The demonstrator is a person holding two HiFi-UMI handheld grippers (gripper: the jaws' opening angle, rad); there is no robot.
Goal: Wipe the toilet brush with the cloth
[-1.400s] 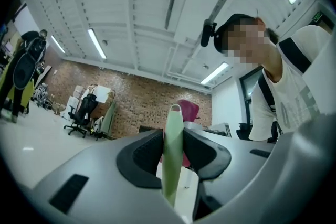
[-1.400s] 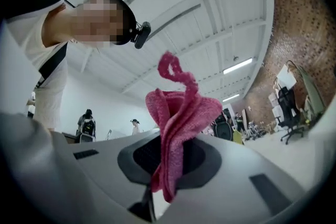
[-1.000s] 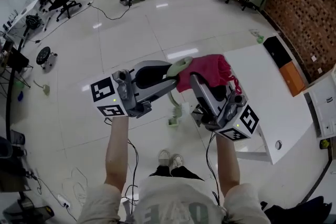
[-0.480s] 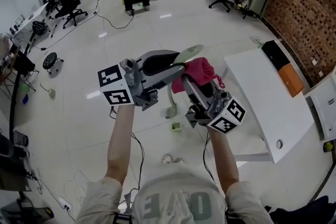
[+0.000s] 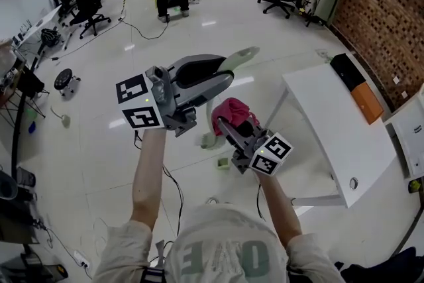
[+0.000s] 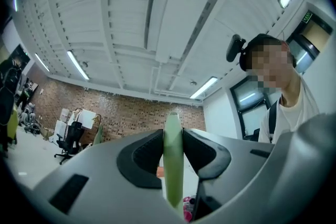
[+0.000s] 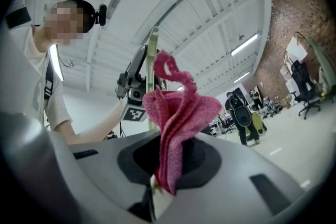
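Most of the toilet brush [image 5: 238, 57] is lost to me in the head view. Only the rounded top of its pale green handle clears the left gripper [image 5: 222, 79], and the middle of the shaft is buried behind the grey body. Below that there is just a pale smear, probably the brush head, but it is too blurred for me to be sure.

In the left gripper view the handle reads as a flat, smooth plastic strip standing upright between the black pads [image 6: 142, 160]. Its lower end is cut off by the gripper's own housing. The jaws stand only a little apart and press on the handle from both sides. That leaves the brush held in the air above the glossy white floor [image 5: 99, 142], to the left of the white table [image 5: 331, 139].

The right gripper [image 5: 228, 128] sits lower and just beside it. Its jaws are almost together, pinched on a folded pink cloth [image 5: 233, 109]. The fabric is nubby and towel-like, bunching out of the pads in soft pleats with one curled corner on top. From above, the cloth covers the jaw tips. In the right gripper view a thin stretch of green handle rises behind the cloth, and I cannot tell whether the two touch.
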